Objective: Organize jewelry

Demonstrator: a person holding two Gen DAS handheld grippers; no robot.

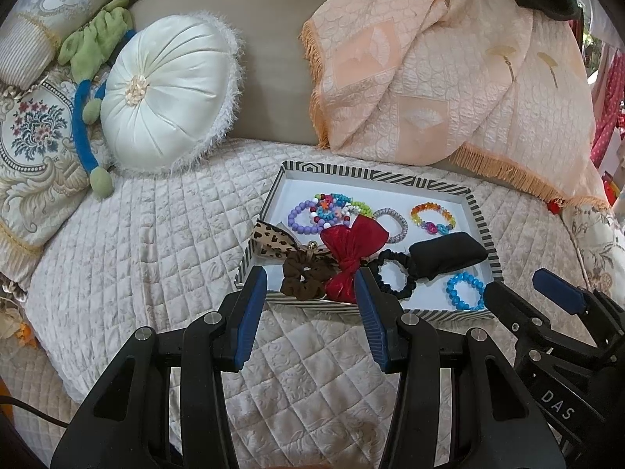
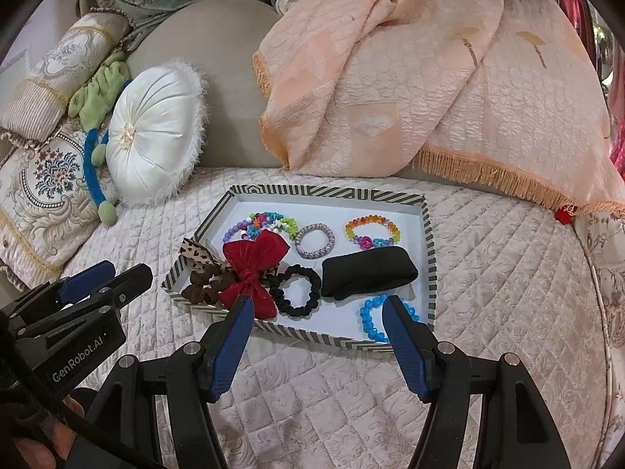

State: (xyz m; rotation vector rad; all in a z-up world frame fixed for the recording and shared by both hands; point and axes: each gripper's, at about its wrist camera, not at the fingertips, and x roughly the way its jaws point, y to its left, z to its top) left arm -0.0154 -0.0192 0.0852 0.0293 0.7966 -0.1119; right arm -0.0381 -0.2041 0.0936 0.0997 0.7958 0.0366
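Quilted cream bedspread (image 1: 156, 242) all around, cushions piled behind, and on it sits the striped tray (image 2: 429, 234) full of jewelry and hair ties. Left gripper (image 1: 310, 279) hovers over the tray's near edge, jaws apart, nothing between the pads; the brown scrunchie (image 1: 302, 273) and red bow (image 1: 345, 262) lie just beyond its tips. Right gripper (image 2: 316, 305) hangs jaws wide over the near rim, gripping nothing, black scrunchie (image 2: 297, 291) ahead between its fingers, blue bead bracelet (image 2: 371, 322) right by its right finger.
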